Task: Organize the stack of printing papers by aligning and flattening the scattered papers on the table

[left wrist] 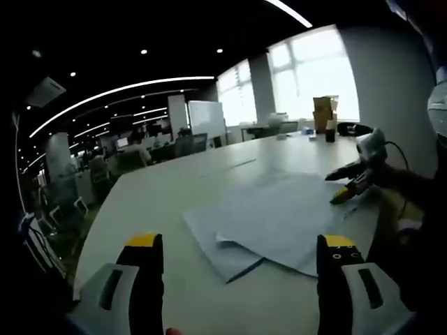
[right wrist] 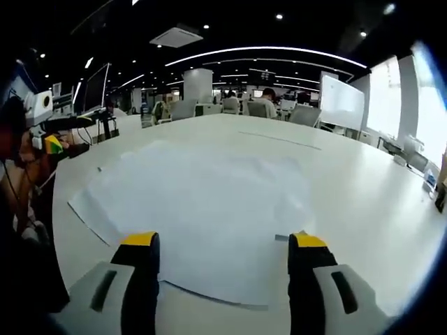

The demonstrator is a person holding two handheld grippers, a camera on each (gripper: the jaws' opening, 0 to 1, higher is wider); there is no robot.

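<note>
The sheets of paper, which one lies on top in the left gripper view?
The large sheet nearest the right gripper; it overlaps the sheet sticking out beneath.

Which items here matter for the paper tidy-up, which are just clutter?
Job:
- scattered papers
- table
- left gripper, fingers open
- right gripper, fingers open

Lying about:
- cardboard box at the table's far end
- whiteboard
- office chairs
</note>
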